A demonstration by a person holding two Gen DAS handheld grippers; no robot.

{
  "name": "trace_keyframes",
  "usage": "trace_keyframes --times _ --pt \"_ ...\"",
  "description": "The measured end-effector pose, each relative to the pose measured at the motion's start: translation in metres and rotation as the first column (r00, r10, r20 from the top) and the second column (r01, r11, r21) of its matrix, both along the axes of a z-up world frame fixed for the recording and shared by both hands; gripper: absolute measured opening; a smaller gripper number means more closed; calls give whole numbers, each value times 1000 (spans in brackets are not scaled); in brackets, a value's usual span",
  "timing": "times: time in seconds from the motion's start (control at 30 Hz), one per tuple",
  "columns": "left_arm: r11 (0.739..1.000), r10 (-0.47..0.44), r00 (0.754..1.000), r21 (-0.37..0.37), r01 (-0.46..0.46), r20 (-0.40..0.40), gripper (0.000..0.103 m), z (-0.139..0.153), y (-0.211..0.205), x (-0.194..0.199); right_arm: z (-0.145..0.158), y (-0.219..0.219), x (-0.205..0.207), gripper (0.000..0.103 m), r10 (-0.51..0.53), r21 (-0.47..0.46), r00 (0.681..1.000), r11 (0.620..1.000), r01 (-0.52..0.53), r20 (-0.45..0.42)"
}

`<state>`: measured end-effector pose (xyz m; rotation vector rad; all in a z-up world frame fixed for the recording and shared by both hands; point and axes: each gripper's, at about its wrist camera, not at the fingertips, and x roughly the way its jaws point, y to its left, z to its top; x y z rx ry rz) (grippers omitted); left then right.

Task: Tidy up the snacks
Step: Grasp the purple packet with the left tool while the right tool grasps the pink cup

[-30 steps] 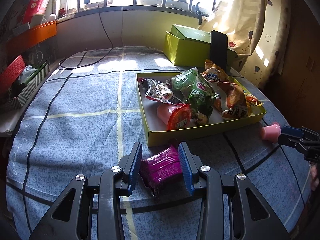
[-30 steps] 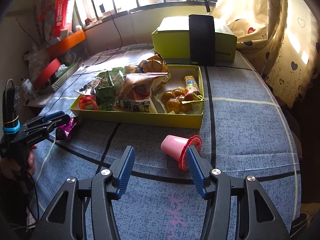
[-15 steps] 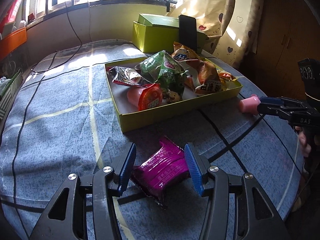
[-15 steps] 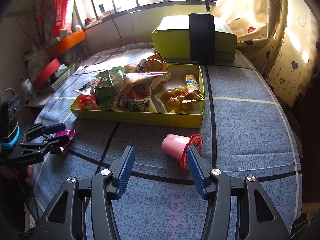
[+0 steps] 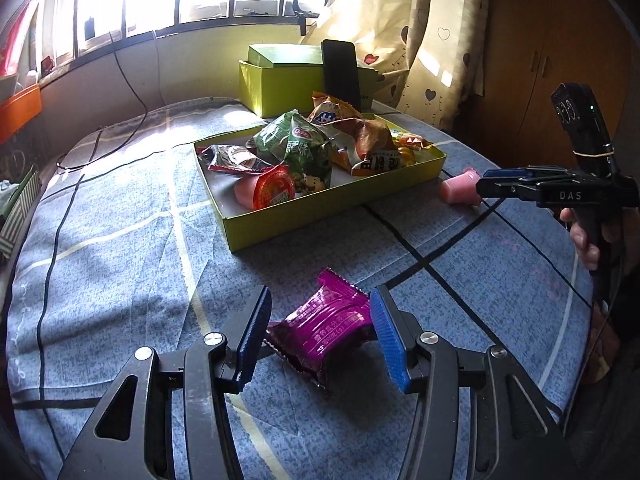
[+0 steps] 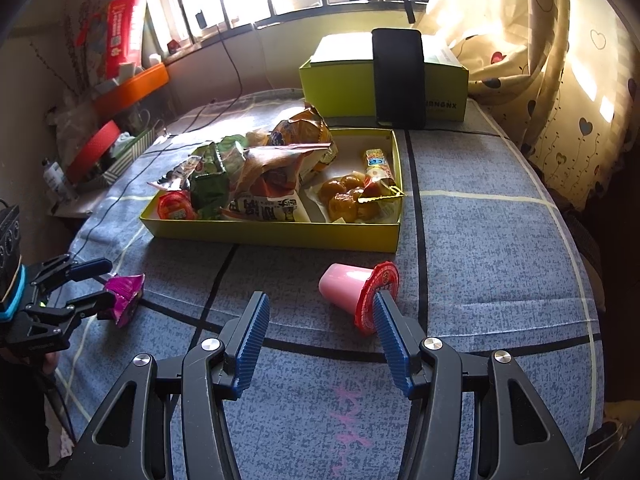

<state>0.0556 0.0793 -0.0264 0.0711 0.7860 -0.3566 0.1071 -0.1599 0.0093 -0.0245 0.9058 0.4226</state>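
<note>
Our left gripper [image 5: 320, 330] was opening around the purple pack [image 5: 326, 326], right gripper [image 6: 318, 330] gaped beside the pink cup [image 6: 348, 290], tray [image 6: 276, 234] held snack bags.

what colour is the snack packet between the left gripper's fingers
Magenta-purple, a shiny wrapper with pale print: the snack packet shows best in the left wrist view.

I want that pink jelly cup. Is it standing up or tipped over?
Tipped over. The pink jelly cup lies on its side on the blanket, red lid facing sideways.

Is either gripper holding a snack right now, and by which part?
Nothing is held. The left gripper is opening around the purple packet; the pink jelly cup lies between the right gripper's open fingers.
</note>
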Motion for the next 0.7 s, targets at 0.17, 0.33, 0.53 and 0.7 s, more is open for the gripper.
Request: trace_keyframes --times 0.17,0.33,0.53,0.7 --pt "996 -32 999 89 31 13 54 -2 -2 -10 0 0 0 54 4 4 1000 1000 -4 1" --pt "988 -54 998 144 51 21 54 -2 -1 -18 -2 -1 0 54 2 6 1000 1000 -2 -5" --pt "988 29 999 151 -33 25 54 -3 9 -20 -3 -2 1 54 3 9 1000 1000 -2 -9" --pt "986 127 992 109 -127 13 54 -4 24 -22 -4 -3 1 54 0 11 1000 1000 1 -7"
